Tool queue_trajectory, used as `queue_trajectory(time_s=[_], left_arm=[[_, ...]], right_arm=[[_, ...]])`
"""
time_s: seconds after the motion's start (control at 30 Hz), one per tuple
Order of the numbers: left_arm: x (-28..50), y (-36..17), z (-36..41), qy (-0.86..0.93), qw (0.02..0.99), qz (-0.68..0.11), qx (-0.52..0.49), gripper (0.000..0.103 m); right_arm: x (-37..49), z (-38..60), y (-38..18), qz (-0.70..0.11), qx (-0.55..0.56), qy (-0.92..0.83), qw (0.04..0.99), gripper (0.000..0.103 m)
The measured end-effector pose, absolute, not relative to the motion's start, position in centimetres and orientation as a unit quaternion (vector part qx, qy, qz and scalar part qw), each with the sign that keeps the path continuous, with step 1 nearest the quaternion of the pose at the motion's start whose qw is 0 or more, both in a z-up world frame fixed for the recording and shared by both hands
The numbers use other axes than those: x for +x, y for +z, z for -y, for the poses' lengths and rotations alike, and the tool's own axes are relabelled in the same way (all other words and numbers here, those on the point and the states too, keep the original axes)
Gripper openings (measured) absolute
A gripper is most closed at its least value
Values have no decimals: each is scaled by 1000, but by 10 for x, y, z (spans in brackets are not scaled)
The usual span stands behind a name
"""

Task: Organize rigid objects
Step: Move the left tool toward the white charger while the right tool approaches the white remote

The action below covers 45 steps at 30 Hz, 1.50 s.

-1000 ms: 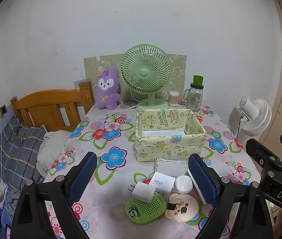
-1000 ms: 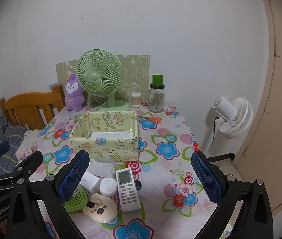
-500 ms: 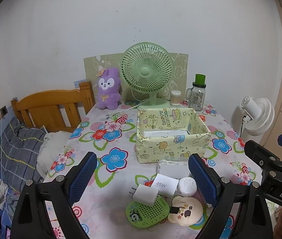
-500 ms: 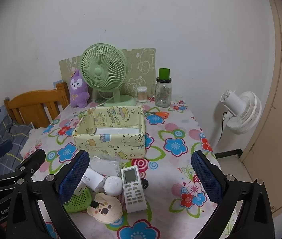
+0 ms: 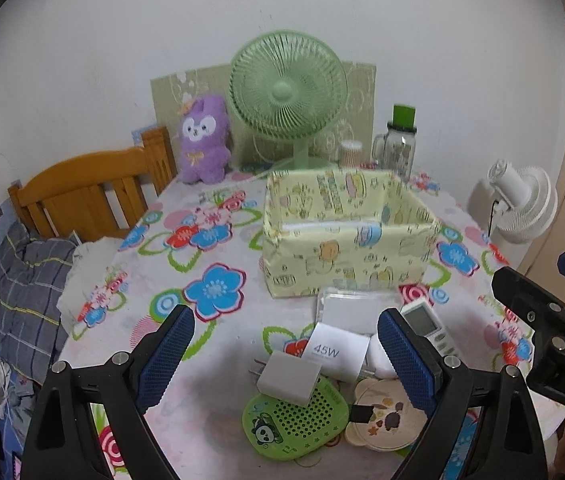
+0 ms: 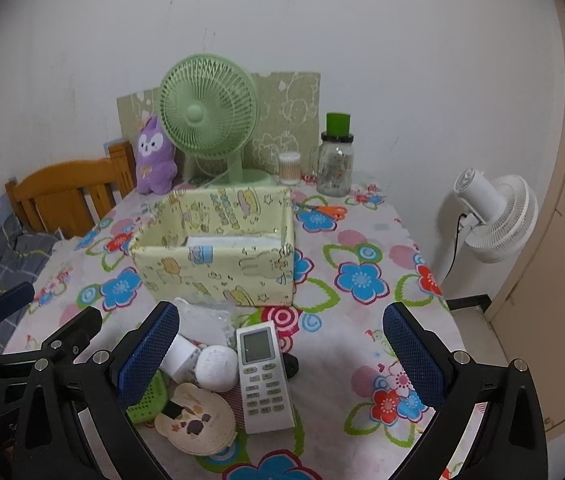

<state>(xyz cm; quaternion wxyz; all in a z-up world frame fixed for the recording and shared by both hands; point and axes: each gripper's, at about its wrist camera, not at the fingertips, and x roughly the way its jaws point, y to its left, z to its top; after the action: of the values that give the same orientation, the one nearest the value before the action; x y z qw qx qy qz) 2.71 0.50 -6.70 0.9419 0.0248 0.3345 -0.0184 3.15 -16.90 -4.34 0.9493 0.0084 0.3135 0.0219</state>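
A pale yellow cartoon-print box (image 5: 346,256) (image 6: 218,268) stands open on the flowered table. In front of it lie a white charger (image 5: 290,376), a 45W box (image 5: 336,352), a green panda disc (image 5: 296,420), a cream bear-shaped case (image 5: 386,420) (image 6: 196,418), a white remote (image 6: 262,376) (image 5: 426,324), a round white thing (image 6: 216,368) and a clear packet (image 5: 356,312). My left gripper (image 5: 286,360) is open and empty above the charger. My right gripper (image 6: 278,352) is open and empty above the remote.
At the table's back stand a green fan (image 5: 288,92), a purple plush (image 5: 202,144), a glass jar with green lid (image 6: 336,160) and a small cotton-swab tub (image 6: 289,168). Orange scissors (image 6: 328,211) lie right of the box. A wooden chair (image 5: 90,188) stands left, a white floor fan (image 6: 494,216) right.
Both grippers have moved closer to the items in front of the box, so everything looks larger. Both stay open and nothing on the table has moved.
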Motion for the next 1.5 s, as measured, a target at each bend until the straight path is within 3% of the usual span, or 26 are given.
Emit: queue_trajectory(time_s=[0.73,1.23,1.5], left_arm=[[67,-138,8,-42,906,-418,44,94],[85,-160,27,-58,900,-424,79,96],[89,-162,23,-84,894,-437,62,87]], right_arm=[[76,160,-115,-393,-8,27,919,93],[95,164,-144,-434,0,24,901,83],[105,162,-151,-448,18,39,893,83]])
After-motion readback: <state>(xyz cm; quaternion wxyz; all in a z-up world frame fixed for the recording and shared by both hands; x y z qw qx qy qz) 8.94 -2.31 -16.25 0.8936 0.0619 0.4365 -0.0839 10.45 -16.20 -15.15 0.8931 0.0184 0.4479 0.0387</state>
